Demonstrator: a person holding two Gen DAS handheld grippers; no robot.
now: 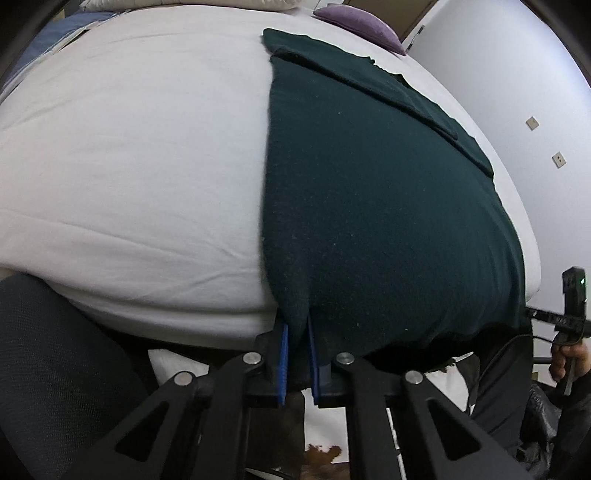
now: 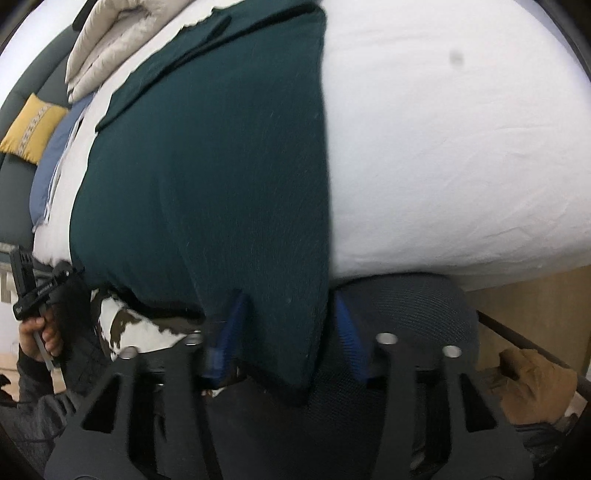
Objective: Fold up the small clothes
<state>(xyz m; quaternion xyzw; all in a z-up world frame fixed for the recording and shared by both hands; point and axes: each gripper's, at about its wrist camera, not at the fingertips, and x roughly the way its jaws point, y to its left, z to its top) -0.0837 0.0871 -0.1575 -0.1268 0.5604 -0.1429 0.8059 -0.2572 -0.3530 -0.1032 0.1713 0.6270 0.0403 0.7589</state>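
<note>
A dark green garment (image 1: 369, 192) lies flat on the white bed, its near hem hanging over the bed's front edge; it also shows in the right wrist view (image 2: 207, 166). My left gripper (image 1: 297, 332) is shut on the garment's near left corner, blue pads pinching the hem. My right gripper (image 2: 291, 314) stands open around the near right corner, which hangs between the blue pads (image 2: 345, 325). The other gripper shows at the edge of each view (image 1: 570, 306) (image 2: 33, 284).
The white bed sheet (image 1: 129, 166) spreads wide beside the garment. A purple cushion (image 1: 358, 22) and folded beige bedding (image 2: 110, 40) lie at the far end. A black mesh chair (image 2: 406, 302) sits below the bed edge. A yellow cushion (image 2: 29, 129) lies far left.
</note>
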